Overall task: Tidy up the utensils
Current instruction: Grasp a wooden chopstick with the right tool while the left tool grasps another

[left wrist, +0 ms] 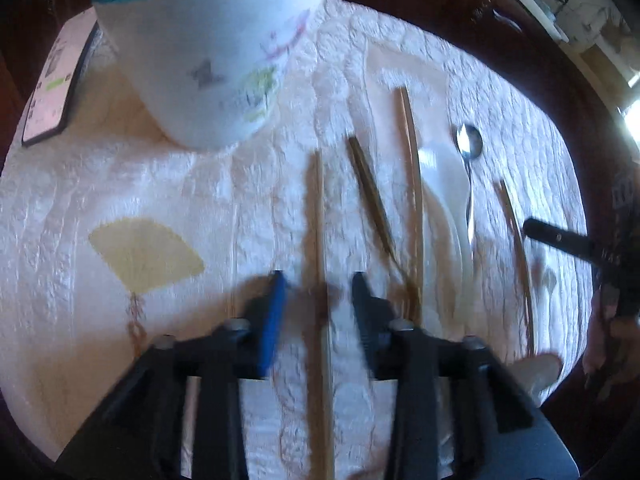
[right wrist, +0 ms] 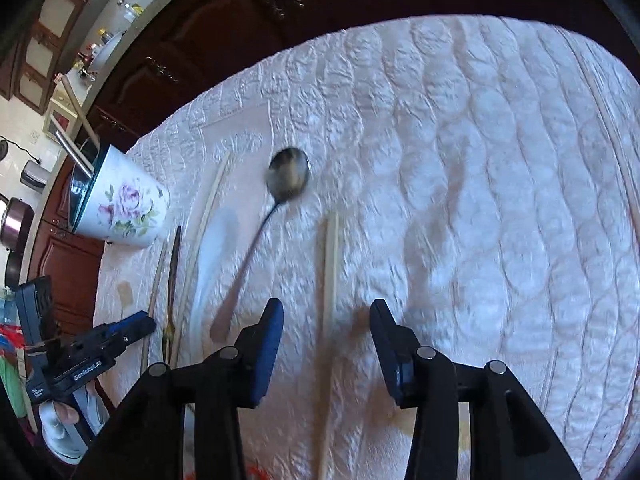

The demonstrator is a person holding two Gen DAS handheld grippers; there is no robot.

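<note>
Pale wooden chopsticks lie scattered on the white quilted tablecloth (right wrist: 460, 140) as both grippers hang over one each. The left gripper (left wrist: 318, 292) and right gripper (right wrist: 326, 320) straddle their sticks (left wrist: 320, 240) (right wrist: 330, 264) with jaws apart, gripping nothing. Thin sticks may roll aside or slip when pinched; the flowered white cup (right wrist: 128, 204) waits at the cloth's edge.

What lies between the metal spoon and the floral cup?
In the right wrist view, a pale chopstick lies on the cloth between the spoon and the cup.
</note>
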